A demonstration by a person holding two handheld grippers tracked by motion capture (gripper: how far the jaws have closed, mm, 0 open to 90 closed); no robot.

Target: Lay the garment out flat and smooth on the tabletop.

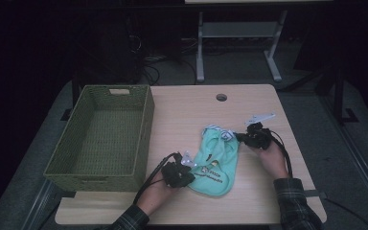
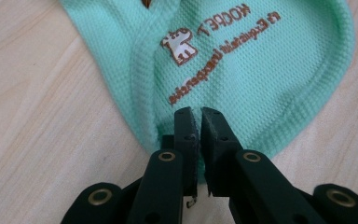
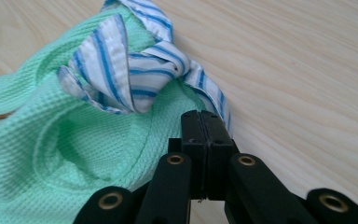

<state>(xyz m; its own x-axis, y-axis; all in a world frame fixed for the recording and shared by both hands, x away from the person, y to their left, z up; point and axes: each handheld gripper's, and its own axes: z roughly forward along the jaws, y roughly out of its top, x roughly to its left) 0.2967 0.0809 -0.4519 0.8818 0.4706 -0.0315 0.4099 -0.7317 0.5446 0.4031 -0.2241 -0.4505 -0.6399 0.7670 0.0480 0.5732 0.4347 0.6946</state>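
At the near edge of the wooden table (image 1: 263,201), two forearms in plaid sleeves (image 1: 294,208) entered from below, each hand carrying a black two-jaw gripper. The left gripper (image 1: 188,165) sat at the lower left edge of a mint-green waffle-knit garment (image 1: 216,160), which lay flat near the middle of the table, to the right of the basket. In the left gripper view, that gripper (image 2: 197,112) had its jaws clenched on the garment's (image 2: 261,70) hem, a thin fold of green fabric pinched between the pads, just below a printed dog logo (image 2: 179,45) and brown lettering. The right gripper (image 1: 242,138) sat at the garment's upper right edge. In the right gripper view, its (image 3: 201,114) jaws stood pressed together with no gap visible, at the seam where the green fabric (image 3: 51,158) met a blue-and-white striped collar (image 3: 135,79); the fabric edge ran under the jaw tips, so the grip was on the garment at the collar. The collar was bunched and lay against the bare table (image 3: 307,70). Farther off on the left of the table stood a green woven basket (image 1: 146,129) with a cut-out handle in its far wall. A round cable hole (image 1: 221,97) pierced the tabletop near its far edge. Beyond the table, a grey metal stand (image 1: 237,36) rested on the dark floor.
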